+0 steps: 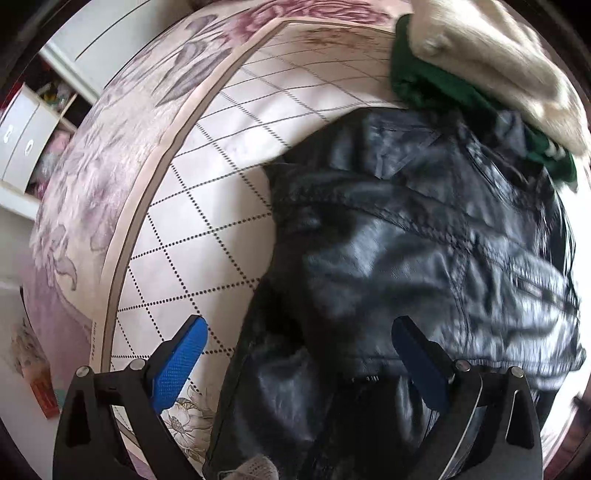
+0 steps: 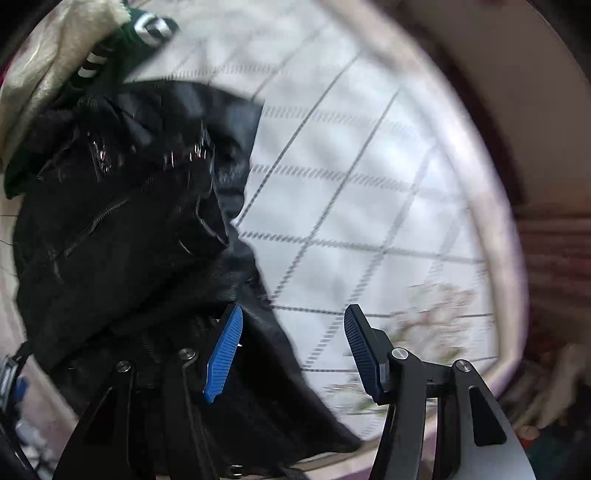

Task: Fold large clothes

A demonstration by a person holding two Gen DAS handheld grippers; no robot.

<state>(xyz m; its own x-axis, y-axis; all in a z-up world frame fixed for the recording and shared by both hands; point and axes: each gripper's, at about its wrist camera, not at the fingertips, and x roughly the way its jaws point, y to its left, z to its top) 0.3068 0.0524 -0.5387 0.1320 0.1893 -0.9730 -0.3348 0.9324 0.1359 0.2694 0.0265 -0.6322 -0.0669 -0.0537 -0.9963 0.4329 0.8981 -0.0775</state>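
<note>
A black leather jacket (image 1: 406, 240) lies crumpled on a white checked bed cover (image 1: 221, 147). It also shows in the right wrist view (image 2: 129, 221), with a zipper and metal snaps. My left gripper (image 1: 299, 332) is open, its blue pads wide apart above the jacket's near left edge. My right gripper (image 2: 293, 321) is open above the jacket's right edge, its left pad (image 2: 225, 354) over the leather and the right pad over the checked cover (image 2: 369, 184).
A cream furry garment (image 1: 498, 55) and a green knit garment (image 1: 424, 85) lie beyond the jacket. They also show in the right wrist view, the furry garment (image 2: 55, 55) and the green garment (image 2: 140, 33). White drawers (image 1: 26, 140) stand beside the bed at left.
</note>
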